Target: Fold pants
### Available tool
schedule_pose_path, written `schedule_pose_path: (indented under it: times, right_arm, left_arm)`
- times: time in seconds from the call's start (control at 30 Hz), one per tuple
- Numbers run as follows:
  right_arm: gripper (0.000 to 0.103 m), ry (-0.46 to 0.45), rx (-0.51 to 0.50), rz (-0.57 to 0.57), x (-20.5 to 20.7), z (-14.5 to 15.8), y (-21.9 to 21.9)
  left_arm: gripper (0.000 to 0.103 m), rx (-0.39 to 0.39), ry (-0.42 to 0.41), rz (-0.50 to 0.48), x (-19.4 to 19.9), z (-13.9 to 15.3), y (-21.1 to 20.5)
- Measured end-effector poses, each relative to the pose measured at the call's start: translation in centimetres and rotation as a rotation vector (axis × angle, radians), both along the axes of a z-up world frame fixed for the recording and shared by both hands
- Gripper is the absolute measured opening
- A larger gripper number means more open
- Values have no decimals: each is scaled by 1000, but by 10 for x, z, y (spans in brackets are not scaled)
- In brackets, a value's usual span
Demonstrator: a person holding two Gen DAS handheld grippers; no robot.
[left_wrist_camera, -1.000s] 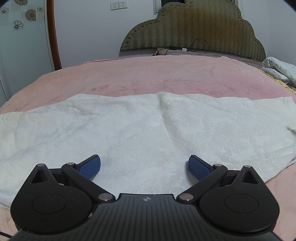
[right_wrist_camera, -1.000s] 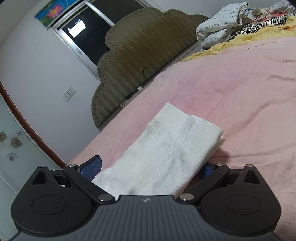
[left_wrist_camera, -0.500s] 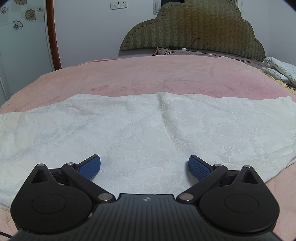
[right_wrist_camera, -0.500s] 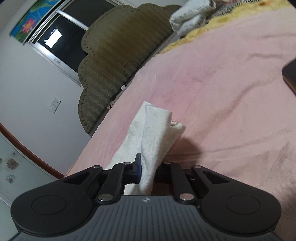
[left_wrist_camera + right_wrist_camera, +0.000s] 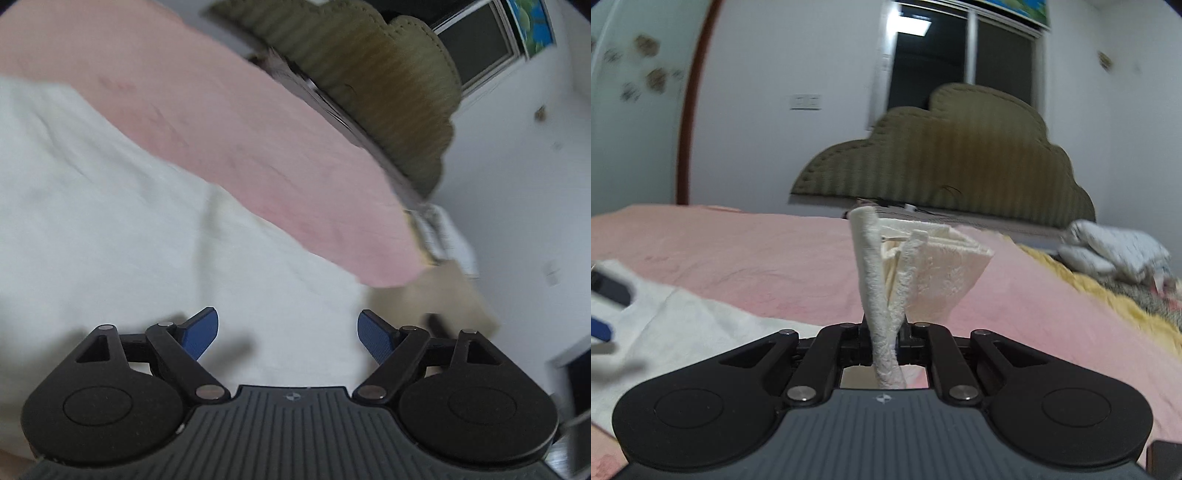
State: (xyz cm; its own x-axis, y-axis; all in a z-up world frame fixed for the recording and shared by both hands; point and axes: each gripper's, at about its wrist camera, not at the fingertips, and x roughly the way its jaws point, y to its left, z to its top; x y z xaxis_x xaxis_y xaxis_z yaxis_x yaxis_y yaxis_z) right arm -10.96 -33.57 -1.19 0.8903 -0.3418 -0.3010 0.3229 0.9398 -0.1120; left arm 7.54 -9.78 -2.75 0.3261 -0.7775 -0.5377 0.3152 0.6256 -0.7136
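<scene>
The right gripper (image 5: 884,345) pinched the pants (image 5: 923,266) at one bunched end; soft and limp, they drooped. The left gripper (image 5: 286,334) gaped wide above the cloth.

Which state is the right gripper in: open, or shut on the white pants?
Shut on them: the right gripper pinches a bunched end of the white pants, lifted above the pink bedspread.

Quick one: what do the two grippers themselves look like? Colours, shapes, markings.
The left gripper and the right gripper look identical: matte black, a ribbed grey centre plate with a small round logo, two rounded lobes with circular insets, and silver pivot pins on angled links. Blue ribbed pads show on the left; the right's are hidden. No sleeves or hands visible.
</scene>
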Motion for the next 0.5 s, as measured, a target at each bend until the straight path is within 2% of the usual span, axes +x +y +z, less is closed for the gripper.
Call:
schedule_pose_path:
  times: [0.1,0.2,0.33,0.5]
  right_arm:
    - [8,5,-41,60,4,0,27]
    - [8,6,-57,120,3,-1,47]
    - [9,16,-74,198,0,-5,69]
    - [9,45,-120,278,-5,-15,93]
  left_arm:
    - [94,-136,135,-60,10,-8,-17]
    - [96,-195,243,-71,22,-20,-36]
    - [96,-234,304,-16,40,-28,-44]
    - [95,-228,309,61,62,-31,-34]
